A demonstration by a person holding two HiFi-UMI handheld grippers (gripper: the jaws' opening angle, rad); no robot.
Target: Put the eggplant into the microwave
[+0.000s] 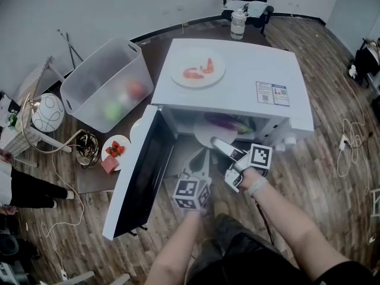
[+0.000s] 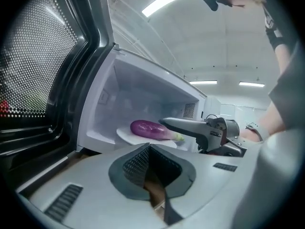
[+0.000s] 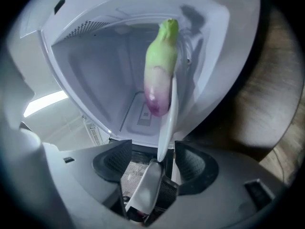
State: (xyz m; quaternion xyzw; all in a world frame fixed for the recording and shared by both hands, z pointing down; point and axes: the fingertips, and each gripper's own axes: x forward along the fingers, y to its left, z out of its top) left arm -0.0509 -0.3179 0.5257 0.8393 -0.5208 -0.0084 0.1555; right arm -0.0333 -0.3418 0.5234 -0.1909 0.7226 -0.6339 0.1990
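The white microwave [image 1: 237,70] stands with its door [image 1: 142,177] swung open to the left. Inside, a purple eggplant [image 1: 225,122] with a green stem end lies on a white plate [image 1: 205,136]. The left gripper view shows the eggplant [image 2: 148,128] lengthwise on the plate [image 2: 127,134]. My right gripper [image 1: 229,162] is at the oven's mouth, open; in its own view the plate's rim [image 3: 167,123] stands edge-on between its pads, below the eggplant [image 3: 159,75]. My left gripper [image 1: 199,162] is shut and empty, low in front of the opening.
On the microwave's top sits a plate of shrimp [image 1: 198,69]. A clear plastic bin [image 1: 107,85] stands to the left, with a small plate of strawberries [image 1: 114,149] near the door. A bottle [image 1: 238,24] stands behind the oven. The floor is wood, with cables at the right.
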